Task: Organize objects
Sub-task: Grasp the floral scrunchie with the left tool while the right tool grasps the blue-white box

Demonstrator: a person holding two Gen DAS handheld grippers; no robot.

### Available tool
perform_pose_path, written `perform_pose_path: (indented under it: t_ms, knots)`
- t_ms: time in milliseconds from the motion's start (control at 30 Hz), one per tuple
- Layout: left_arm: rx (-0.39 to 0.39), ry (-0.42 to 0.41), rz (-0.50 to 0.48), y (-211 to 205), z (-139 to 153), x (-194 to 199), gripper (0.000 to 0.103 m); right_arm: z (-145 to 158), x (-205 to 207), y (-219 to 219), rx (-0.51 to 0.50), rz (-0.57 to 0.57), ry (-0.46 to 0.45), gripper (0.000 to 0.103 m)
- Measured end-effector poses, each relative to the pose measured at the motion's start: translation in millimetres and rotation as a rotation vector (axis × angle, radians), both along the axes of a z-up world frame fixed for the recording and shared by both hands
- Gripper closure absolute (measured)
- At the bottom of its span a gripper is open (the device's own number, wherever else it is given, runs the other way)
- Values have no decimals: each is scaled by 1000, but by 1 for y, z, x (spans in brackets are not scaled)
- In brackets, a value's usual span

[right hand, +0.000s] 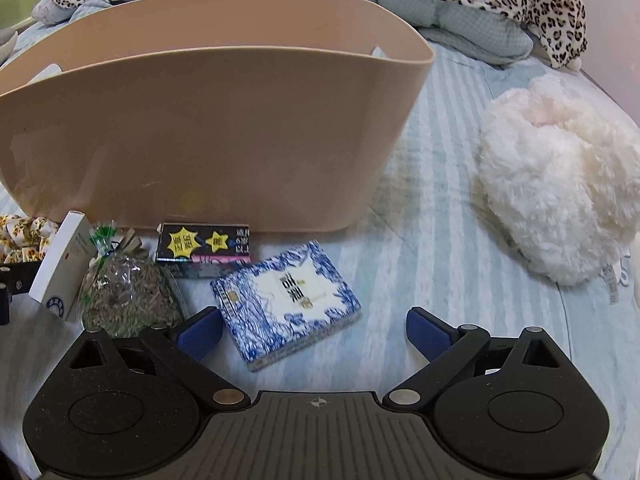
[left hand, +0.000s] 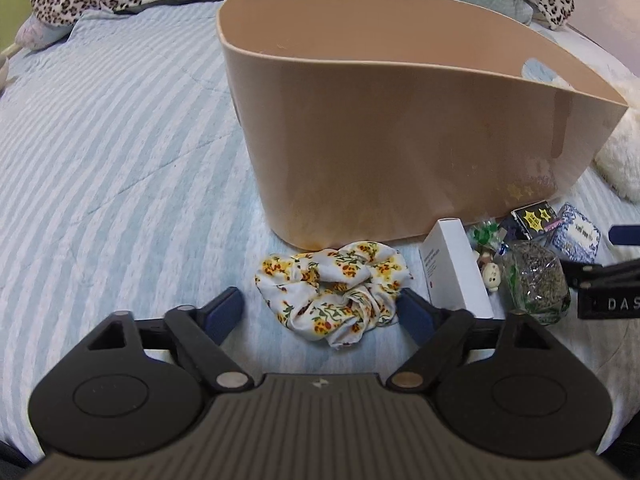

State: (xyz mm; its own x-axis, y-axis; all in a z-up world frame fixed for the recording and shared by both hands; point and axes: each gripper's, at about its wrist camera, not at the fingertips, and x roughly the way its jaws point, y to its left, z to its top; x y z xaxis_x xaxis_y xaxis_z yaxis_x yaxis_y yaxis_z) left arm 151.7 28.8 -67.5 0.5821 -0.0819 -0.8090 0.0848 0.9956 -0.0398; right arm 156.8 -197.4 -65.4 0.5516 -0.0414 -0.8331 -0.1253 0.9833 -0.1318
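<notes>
Tongs, left (left hand: 320,312) and right (right hand: 314,332), seemingly low, agape.

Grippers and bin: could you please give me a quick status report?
Left gripper open, straddling floral scrunchie. Right gripper open over blue-patterned box. Beige bin upright, nothing blocking.

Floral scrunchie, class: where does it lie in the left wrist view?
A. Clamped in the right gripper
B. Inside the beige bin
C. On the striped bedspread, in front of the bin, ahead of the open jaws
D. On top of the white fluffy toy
C. The floral scrunchie lies on the striped bedspread before the beige bin, just ahead of the left gripper, whose jaws stand open and apart from it.
</notes>
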Motion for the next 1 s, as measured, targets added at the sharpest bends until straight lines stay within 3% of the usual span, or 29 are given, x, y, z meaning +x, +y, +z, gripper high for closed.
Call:
perform_pose_path:
  t_ms: [67, 133, 267, 400, 667, 1000]
  knots:
    - [-6, -7, -15, 1, 3, -2, 40, 0, -1, 2, 0, 12, -8, 17]
    - [-9, -13, -23, 1, 4, -5, 52, -1, 0, 4, 8, 22, -9, 34]
    - [-11, -10, -33, 2, 6, -6, 81, 1, -4, 4, 14, 19, -13, 39]
    - [-17, -10, -39, 0, 8, -14, 89, 5, -11, 4, 20, 8, -13, 39]
    - [-16, -27, -54, 0, 21, -30, 90, 22, -32, 4, 30, -28, -20, 39]
    - [-13, -100, -55, -2, 54, -47, 90, 60, -60, 2, 98, -18, -102, 39]
